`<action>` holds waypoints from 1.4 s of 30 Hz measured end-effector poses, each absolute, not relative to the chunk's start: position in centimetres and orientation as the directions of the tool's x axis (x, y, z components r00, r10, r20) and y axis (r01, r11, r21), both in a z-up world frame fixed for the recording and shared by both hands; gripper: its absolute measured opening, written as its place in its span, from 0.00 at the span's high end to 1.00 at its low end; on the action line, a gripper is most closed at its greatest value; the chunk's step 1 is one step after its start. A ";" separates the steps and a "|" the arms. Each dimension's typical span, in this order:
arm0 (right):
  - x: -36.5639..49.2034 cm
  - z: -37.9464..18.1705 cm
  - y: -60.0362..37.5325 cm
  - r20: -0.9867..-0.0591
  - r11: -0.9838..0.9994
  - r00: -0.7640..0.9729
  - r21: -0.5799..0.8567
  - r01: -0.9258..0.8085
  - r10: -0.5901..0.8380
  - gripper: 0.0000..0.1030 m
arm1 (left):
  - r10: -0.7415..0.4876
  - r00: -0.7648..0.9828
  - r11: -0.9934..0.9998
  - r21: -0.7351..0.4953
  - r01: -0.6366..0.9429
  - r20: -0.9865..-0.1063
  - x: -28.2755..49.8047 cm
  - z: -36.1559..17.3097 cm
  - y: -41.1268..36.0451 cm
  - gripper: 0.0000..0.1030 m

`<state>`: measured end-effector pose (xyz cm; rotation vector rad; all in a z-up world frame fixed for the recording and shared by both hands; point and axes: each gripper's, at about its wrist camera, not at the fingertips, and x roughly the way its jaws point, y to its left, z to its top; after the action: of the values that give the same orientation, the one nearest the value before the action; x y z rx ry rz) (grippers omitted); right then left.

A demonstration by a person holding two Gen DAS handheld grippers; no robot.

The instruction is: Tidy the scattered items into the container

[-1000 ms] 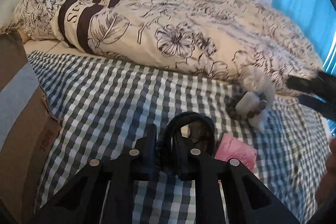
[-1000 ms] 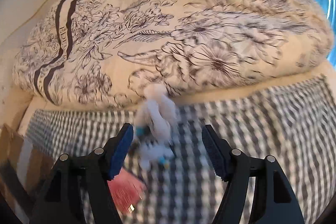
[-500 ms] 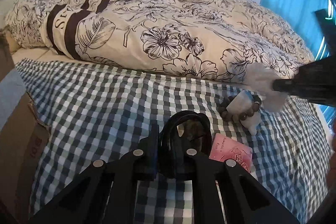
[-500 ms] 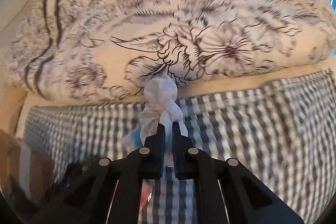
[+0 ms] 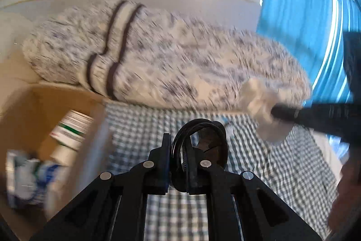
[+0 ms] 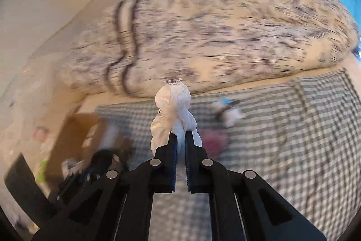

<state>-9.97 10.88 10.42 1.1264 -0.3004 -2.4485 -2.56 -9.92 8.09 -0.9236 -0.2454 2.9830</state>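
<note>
Both my grippers loaded above the checked sheet (image 5: 140,128)

My left gripper (image 5: 179,164) pinches a black coiled strap (image 5: 203,139); my right gripper (image 6: 180,148) clamps a white cloth bundle (image 6: 173,112). The cardboard box (image 5: 45,105) sits at the sheet's left edge.

Soft white cloth bundle (image 6: 174,114), glossy black ring (image 5: 198,150), matt cardboard box (image 5: 24,114), woven checked sheet (image 5: 293,173)
</note>
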 end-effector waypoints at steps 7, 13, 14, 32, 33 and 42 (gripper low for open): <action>-5.7 12.6 -0.8 -0.622 -0.785 -0.486 0.416 0.459 -0.614 0.94 | -0.148 -0.824 -0.965 -0.101 0.241 -0.547 1.7 13.3 -18.6 0.91; -4.7 9.2 -9.7 -0.669 -0.748 -0.376 0.435 0.501 -0.641 0.94 | -0.242 -0.772 -0.937 -0.063 0.343 -0.588 3.8 12.0 -24.5 0.91; -4.8 8.4 -10.6 -0.681 -0.751 -0.364 0.437 0.495 -0.636 0.94 | -0.244 -0.762 -0.936 -0.061 0.348 -0.600 3.8 11.3 -25.2 0.91; -7.8 9.2 -2.8 -0.618 -0.807 -0.519 0.428 0.406 -0.590 0.32 | -0.232 -0.759 -0.953 -0.015 0.304 -0.608 1.2 8.9 -22.3 0.10; -8.2 9.4 -1.7 -0.620 -0.820 -0.537 0.415 0.395 -0.572 0.32 | -0.219 -0.768 -0.958 -0.017 0.287 -0.602 1.0 9.1 -21.1 0.10; -12.8 7.2 14.3 -0.709 -0.942 -0.626 0.307 0.140 -0.324 0.32 | -0.036 -0.761 -0.999 -0.005 0.051 -0.647 -4.2 5.2 -7.4 0.04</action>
<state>-12.77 14.28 7.18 1.1984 -0.3245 -2.6007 -4.17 -7.36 5.25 -1.0990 -0.0347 2.9921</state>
